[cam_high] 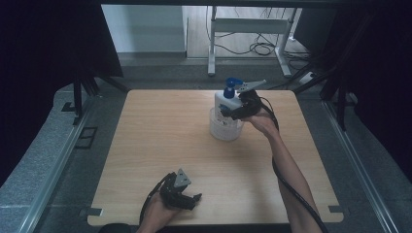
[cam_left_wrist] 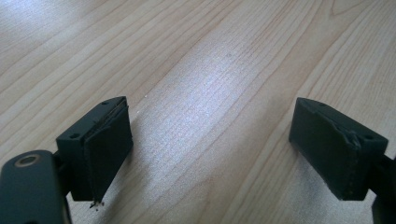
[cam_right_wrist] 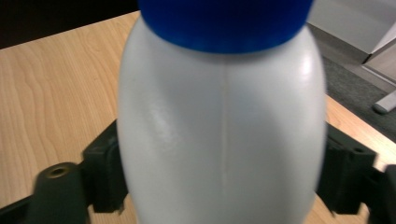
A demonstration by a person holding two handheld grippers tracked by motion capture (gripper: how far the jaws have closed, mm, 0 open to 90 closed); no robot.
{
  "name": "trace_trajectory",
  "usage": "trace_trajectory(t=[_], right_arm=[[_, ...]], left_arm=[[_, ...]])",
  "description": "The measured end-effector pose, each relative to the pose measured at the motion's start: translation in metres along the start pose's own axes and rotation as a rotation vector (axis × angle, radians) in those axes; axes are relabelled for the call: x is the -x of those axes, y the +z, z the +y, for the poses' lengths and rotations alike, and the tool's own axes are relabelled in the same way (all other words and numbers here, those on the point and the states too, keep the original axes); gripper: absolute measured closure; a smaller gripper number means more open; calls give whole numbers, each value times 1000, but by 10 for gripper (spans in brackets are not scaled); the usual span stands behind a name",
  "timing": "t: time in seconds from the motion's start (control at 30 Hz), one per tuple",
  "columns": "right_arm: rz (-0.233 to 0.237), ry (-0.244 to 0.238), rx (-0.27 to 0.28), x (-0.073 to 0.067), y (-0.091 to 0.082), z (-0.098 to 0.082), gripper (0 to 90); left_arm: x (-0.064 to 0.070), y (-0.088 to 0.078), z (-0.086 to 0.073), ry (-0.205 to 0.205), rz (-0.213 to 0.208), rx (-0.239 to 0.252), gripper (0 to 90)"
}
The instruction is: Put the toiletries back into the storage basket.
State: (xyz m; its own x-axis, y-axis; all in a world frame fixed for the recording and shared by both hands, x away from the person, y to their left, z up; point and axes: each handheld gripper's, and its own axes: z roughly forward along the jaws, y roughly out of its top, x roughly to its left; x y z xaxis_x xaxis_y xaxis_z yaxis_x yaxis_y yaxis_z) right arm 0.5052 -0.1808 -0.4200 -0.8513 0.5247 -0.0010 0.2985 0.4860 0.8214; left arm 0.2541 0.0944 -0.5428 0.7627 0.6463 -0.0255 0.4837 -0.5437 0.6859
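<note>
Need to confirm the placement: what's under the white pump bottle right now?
The white pump bottle stands in a clear round container on the table. Its base and the container's floor are hidden.

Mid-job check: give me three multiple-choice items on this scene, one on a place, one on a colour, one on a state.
1. Where is the bottle?
A. Standing in a clear tub
B. Lying at the table's near edge
C. Between the left gripper's jaws

2. What colour is the pump?
A. Red
B. Blue
C. Green

3. How are the left gripper's jaws?
A. Shut on a cap
B. Shut, empty
C. Open, empty

Key: 1 A, the bottle stands upright in the tub on the table. 2 B, the pump is blue. 3 C, the left gripper shows bare wood between its jaws.
</note>
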Motion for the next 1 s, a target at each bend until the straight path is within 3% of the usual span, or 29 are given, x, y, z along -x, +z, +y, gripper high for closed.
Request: trace_trajectory(t=[1.0], right_arm=[[-51, -4, 23, -10, -27, 11, 49]], left_arm=[[0, 0, 0, 0, 0, 2, 126]])
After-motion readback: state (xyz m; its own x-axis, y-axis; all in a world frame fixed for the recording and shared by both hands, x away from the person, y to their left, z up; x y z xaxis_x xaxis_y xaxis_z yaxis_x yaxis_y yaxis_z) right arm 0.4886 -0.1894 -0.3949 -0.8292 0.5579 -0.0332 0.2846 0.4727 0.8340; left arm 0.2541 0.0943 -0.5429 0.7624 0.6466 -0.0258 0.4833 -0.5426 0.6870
